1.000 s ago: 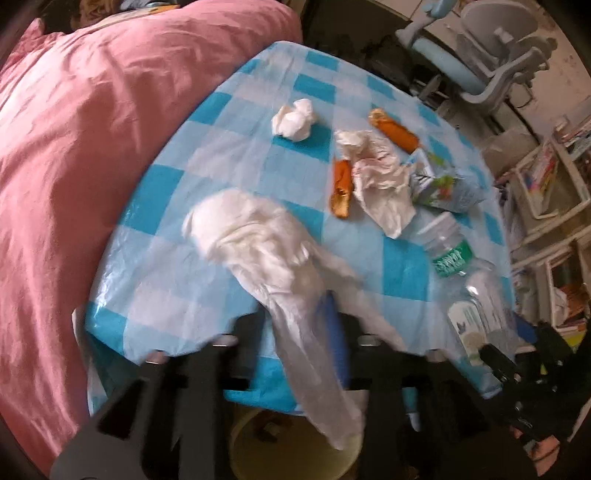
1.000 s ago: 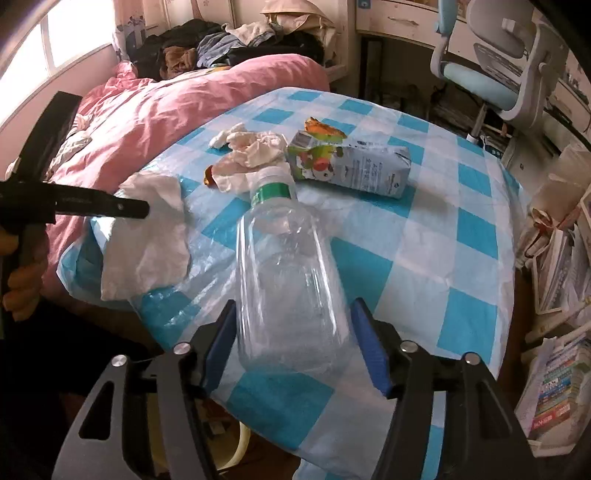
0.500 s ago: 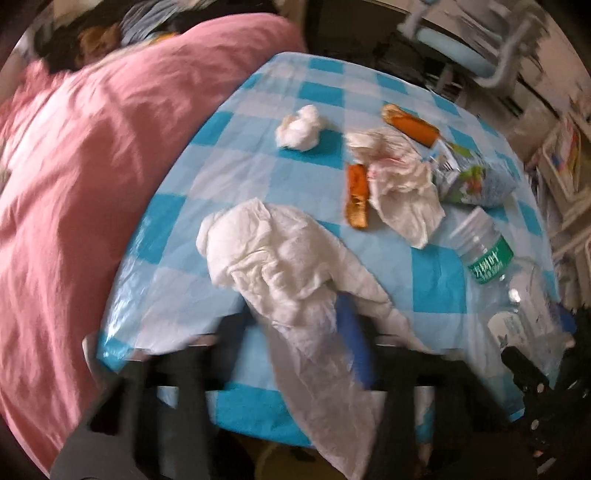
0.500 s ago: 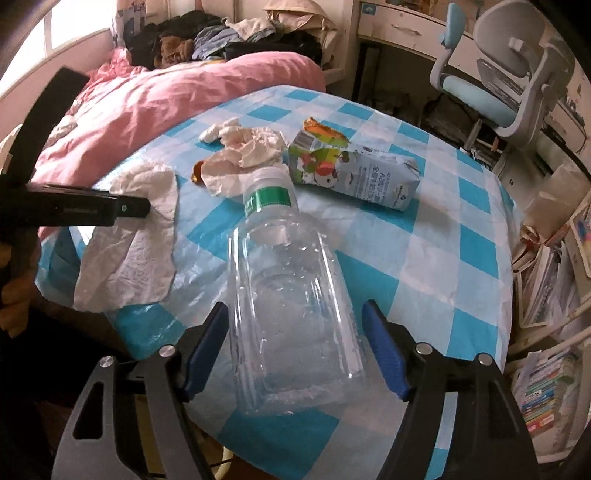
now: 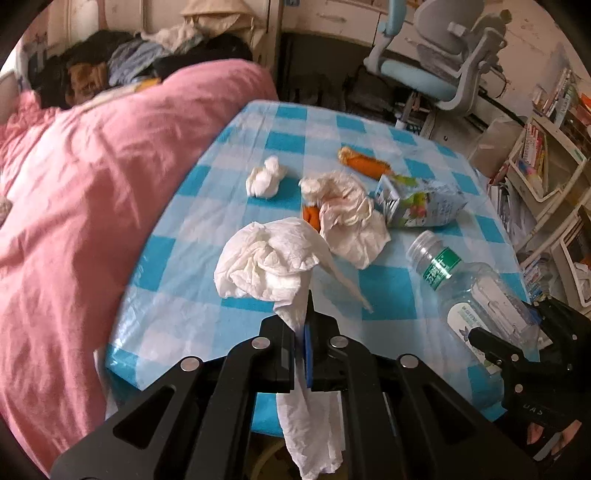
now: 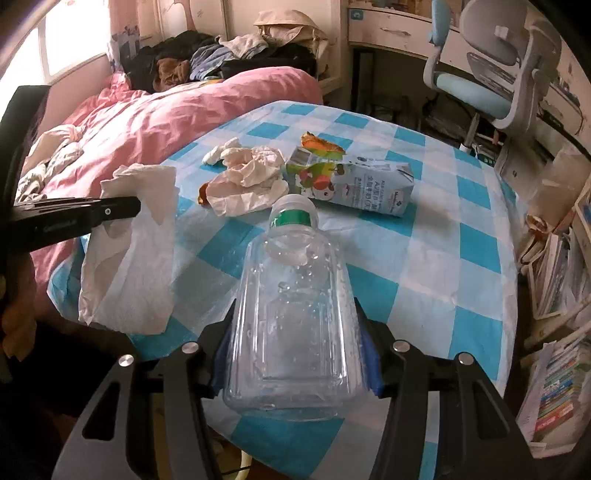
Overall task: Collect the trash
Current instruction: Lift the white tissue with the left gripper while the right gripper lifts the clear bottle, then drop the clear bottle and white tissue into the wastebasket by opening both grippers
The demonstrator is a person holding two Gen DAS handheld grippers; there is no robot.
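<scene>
A pink bed quilt [image 5: 92,206] fills the left of the left wrist view. At lower centre the left tool [image 5: 302,343] is clamped tight on a white tissue [image 5: 266,262], which bunches above the checked desk [image 5: 184,266] and hangs below its edge. Right of it lie a crumpled napkin [image 5: 351,221] and a juice carton [image 5: 417,203]. At lower right, the right tool [image 6: 295,354] is closing around the clear bottle [image 6: 291,325], lying at the desk's near edge, pads against its sides.

Cluttered bedroom. Surface [image 6: 436,236] under blue-and-white checked cloth, hard against bed with pink duvet [image 5: 81,206]. Heap of clothes [image 6: 207,62] behind, bright window [image 6: 70,48] far left. Grey-and-blue office chair [image 6: 495,70] before pale desk [image 6: 388,29]. Bookshelves [image 5: 543,162] along right side.
</scene>
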